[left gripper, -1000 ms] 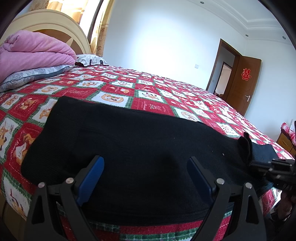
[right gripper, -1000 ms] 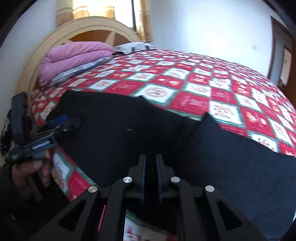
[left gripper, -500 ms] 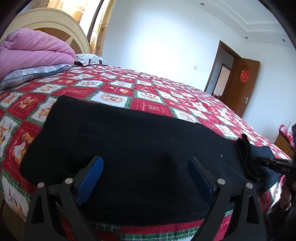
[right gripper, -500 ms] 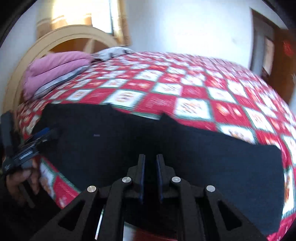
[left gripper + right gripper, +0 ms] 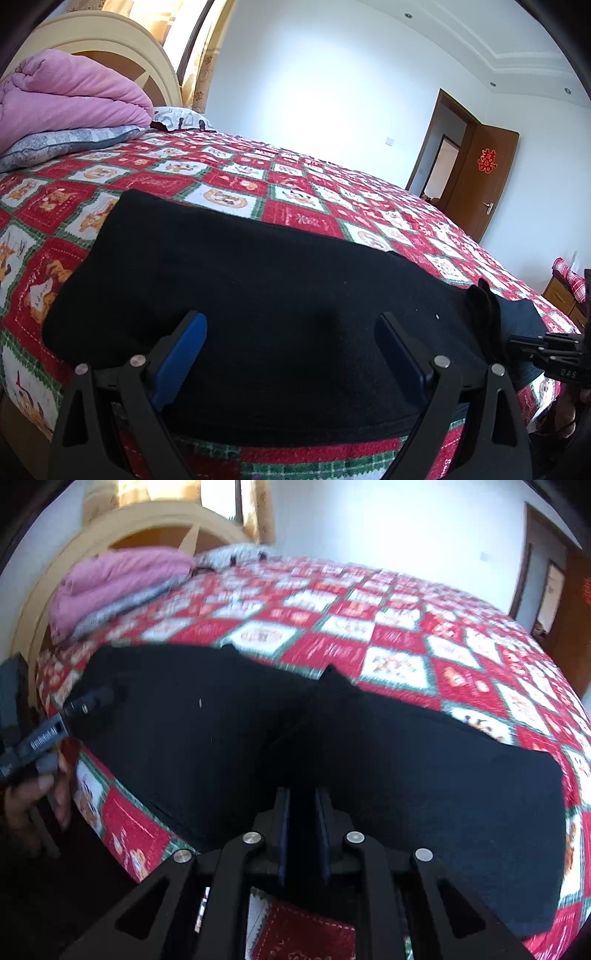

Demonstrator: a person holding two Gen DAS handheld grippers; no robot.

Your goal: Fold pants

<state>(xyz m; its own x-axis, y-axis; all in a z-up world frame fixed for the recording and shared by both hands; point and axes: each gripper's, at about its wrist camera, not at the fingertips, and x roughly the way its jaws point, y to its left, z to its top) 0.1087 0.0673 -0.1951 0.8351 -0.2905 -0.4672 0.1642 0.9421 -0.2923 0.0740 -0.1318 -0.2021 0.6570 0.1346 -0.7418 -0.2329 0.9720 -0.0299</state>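
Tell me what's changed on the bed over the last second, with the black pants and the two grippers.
The right gripper swung to the right along the black pants on the red patchwork quilt, and its jaws, shut a second ago, are opening, black cloth showing in the narrow gap. The raised fold now lies just ahead of it. The left gripper stayed open over the pants, holding nothing.

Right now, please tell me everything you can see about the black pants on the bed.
The black pants look like soft, matte knit cloth. They lie spread flat along the near edge of the bed, on the red, white and green patchwork bedspread. Near the middle, a small fold of cloth stands up as a peak. The left gripper hangs wide open above one end, holding nothing. The right gripper points at the raised fold; its narrow jaws are opening, and whether any cloth lies between them cannot be told.
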